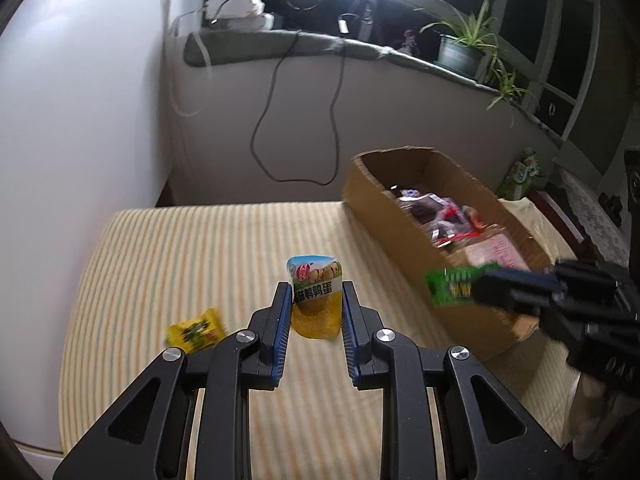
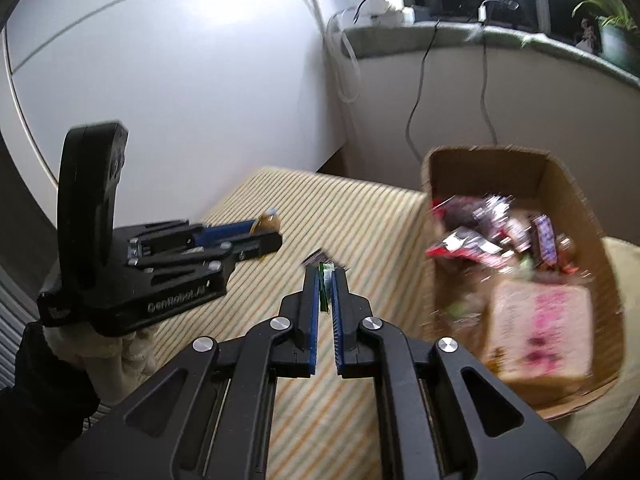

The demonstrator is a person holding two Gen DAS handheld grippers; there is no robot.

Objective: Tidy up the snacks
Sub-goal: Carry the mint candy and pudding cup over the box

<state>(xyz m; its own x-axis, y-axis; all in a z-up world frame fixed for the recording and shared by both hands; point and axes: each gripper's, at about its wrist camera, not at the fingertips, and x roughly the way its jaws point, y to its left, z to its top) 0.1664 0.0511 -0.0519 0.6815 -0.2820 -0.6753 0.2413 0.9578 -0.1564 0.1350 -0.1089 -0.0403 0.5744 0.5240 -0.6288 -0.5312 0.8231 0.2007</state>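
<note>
I take the cardboard box [image 1: 404, 216] as my reference throughout.

Progress: I judge the sorting well advanced but unfinished. The box already holds a heap of wrapped snacks [image 2: 500, 236] and one pale pack with pink print [image 2: 540, 328] at its near end; blur prevents an exact count of the heap.

Still outside the box, on the striped cloth [image 1: 180, 248], I count three items:
- One green packet [image 1: 452, 286], pinched edge-on in my right gripper [image 2: 327, 286], whose jaws are pressed together on it. It hangs just beside the box's long outer wall, not yet over the opening.
- One quail-egg pouch [image 1: 316, 296], well clear of the box on the cloth. My left gripper [image 1: 314, 312] brackets it, jaws spread to either side. I cannot tell whether the pads touch it or whether it is lifted.
- One yellow packet [image 1: 196, 330], lying flat on the cloth, farther from the box than the pouch, untouched.

Remaining work, in my judgement: deliver the green packet, then the pouch, then the yellow packet.

Count: one box, two grippers, three loose snacks.
</note>
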